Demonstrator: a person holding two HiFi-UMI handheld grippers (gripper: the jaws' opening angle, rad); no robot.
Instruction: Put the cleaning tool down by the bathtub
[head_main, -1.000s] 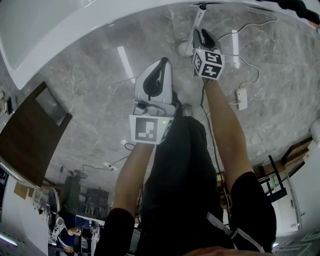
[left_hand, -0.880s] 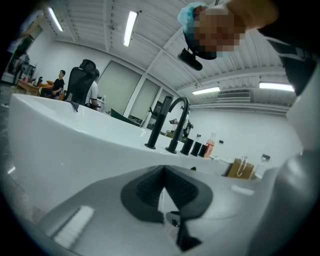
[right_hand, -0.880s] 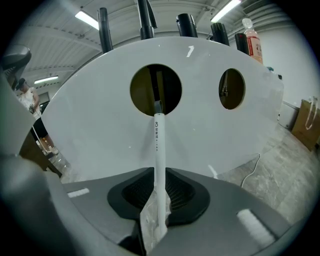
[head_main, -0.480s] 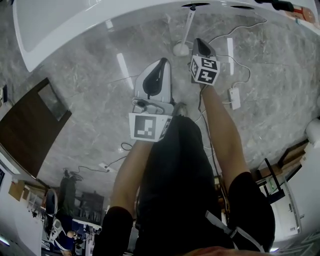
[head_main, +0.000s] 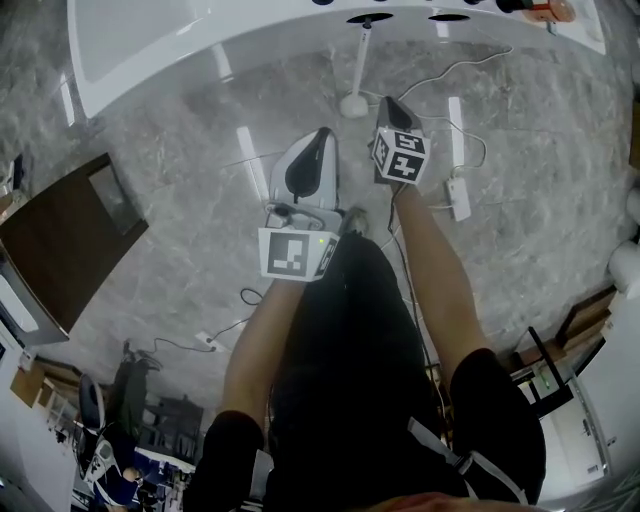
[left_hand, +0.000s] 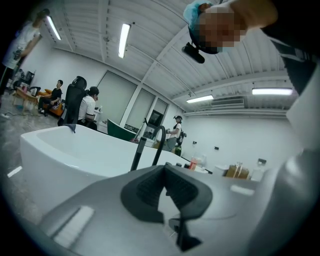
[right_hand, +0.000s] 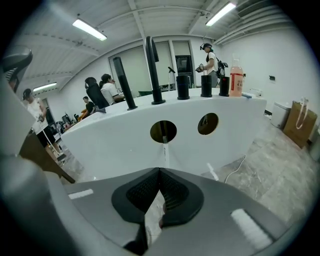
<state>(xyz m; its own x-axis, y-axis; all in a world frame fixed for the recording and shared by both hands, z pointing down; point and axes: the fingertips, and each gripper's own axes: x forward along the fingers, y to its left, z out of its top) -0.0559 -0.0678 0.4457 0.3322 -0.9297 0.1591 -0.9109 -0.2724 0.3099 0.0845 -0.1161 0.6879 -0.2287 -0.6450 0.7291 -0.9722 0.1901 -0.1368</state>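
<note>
The cleaning tool (head_main: 361, 62), a white stick with a round white head (head_main: 352, 105), leans against the side of the white bathtub (head_main: 200, 40), its head on the marble floor. My right gripper (head_main: 389, 104) hovers just beside and behind the head, apart from it. Its jaws have just been closing and are now shut with nothing between them. In the right gripper view the tool's stick (right_hand: 164, 150) rises to a round hole in the bathtub (right_hand: 115, 140) beyond the right gripper (right_hand: 159, 174). My left gripper (head_main: 321, 136) is shut and empty, further from the tub (left_hand: 70, 150).
A dark wooden panel (head_main: 60, 240) lies at the left. White cables and a power strip (head_main: 458, 198) trail over the floor right of the tool. A black faucet (right_hand: 151, 62) and bottles (right_hand: 236, 77) stand on the tub's rim. People sit and stand in the background.
Both grippers have risen and drawn back from the tub. The right one has left the tool's stick, which stays leaning on the tub. More of the tub shows in the head view.
</note>
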